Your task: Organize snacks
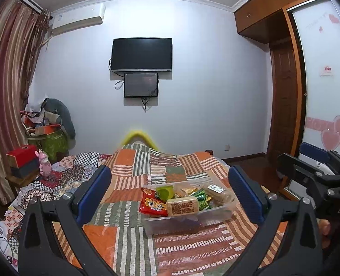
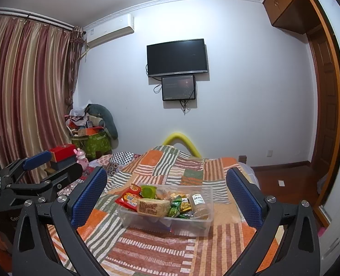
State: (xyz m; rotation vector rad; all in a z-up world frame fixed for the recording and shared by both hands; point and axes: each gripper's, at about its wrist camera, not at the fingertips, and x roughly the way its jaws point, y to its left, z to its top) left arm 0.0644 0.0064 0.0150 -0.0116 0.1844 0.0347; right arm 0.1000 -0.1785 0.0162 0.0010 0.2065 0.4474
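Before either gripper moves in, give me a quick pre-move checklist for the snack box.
1. Left gripper open, nothing held: ok.
2. Right gripper open, nothing held: ok.
3. Clear box upright on the patchwork bedspread, between both pairs of fingers in view: ok.
4. Path to the box free: ok, only bedspread lies in front of it.
5. Snacks inside the box: red packet, tan wrapped block, green packets and a jar all sit in it; none seen loose on the bedspread: ok.
6. Box stable on soft bedding: cannot tell.
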